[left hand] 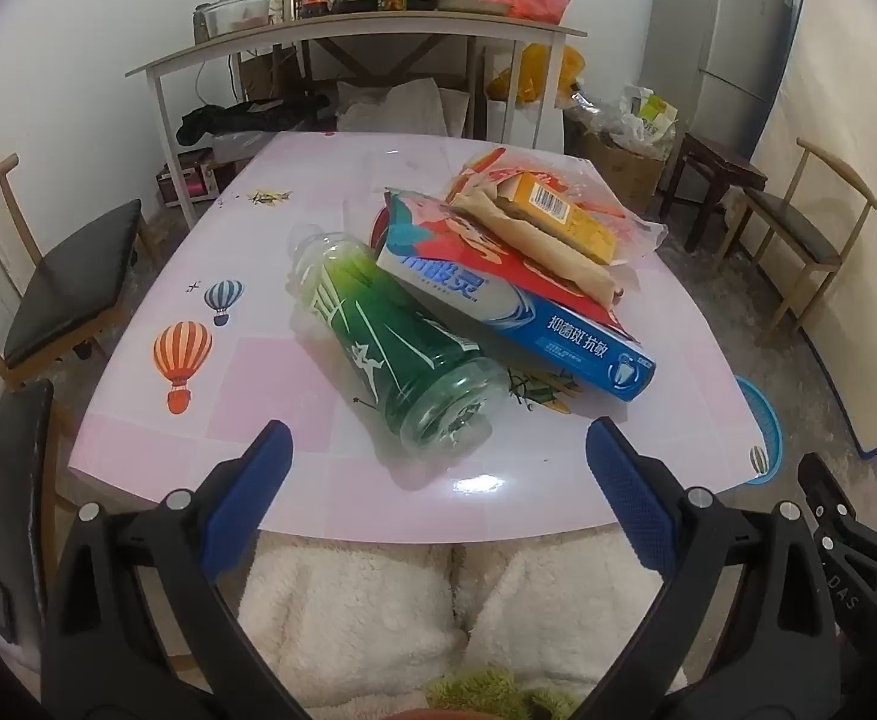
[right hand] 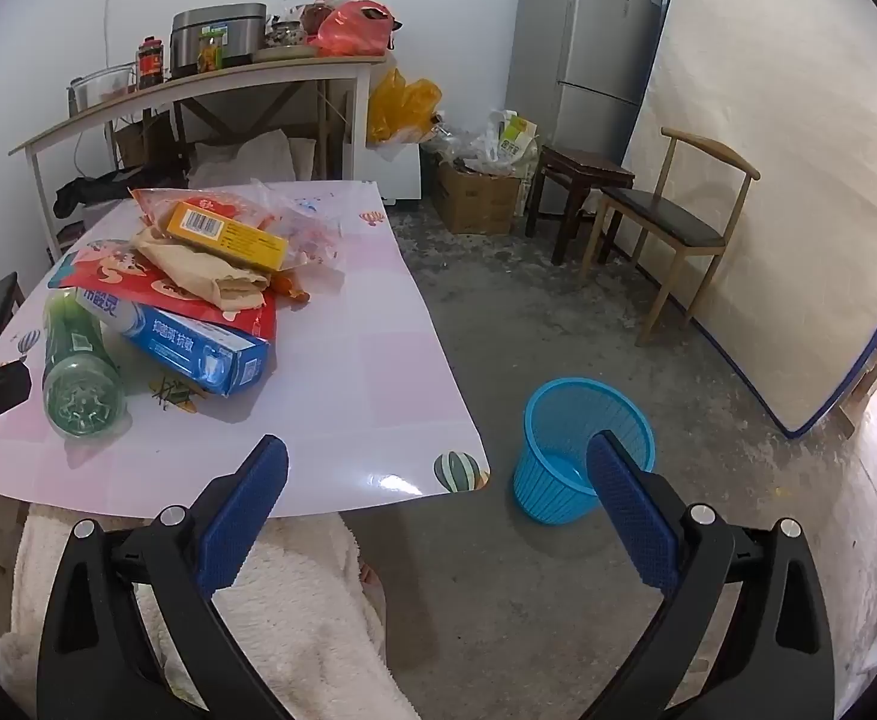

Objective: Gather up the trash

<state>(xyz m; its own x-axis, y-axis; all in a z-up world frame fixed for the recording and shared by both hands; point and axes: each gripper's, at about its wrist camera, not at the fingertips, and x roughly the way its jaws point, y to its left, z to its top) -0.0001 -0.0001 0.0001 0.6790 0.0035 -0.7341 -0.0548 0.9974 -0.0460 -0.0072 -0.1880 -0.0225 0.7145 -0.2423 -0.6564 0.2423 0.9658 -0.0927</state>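
A pile of trash lies on the pink table (left hand: 318,480): a green plastic bottle (left hand: 396,348) on its side, a blue toothpaste box (left hand: 534,324), a red wrapper (left hand: 498,258), a brown paper wrap (left hand: 534,240), a yellow box (left hand: 564,216) and a clear plastic bag (left hand: 636,222). My left gripper (left hand: 438,450) is open and empty, just short of the bottle's base. My right gripper (right hand: 438,468) is open and empty, held off the table's right corner. A blue basket (right hand: 582,450) stands on the floor beside the table. The pile also shows in the right wrist view, with the bottle (right hand: 78,372) nearest.
Wooden chairs stand left (left hand: 72,288) and right (right hand: 666,228) of the table. A shelf table (left hand: 354,36) with jars and a cooker is behind. A fridge (right hand: 588,60), a mattress (right hand: 786,180), a stool (right hand: 582,174) and a cardboard box (right hand: 480,198) line the far side.
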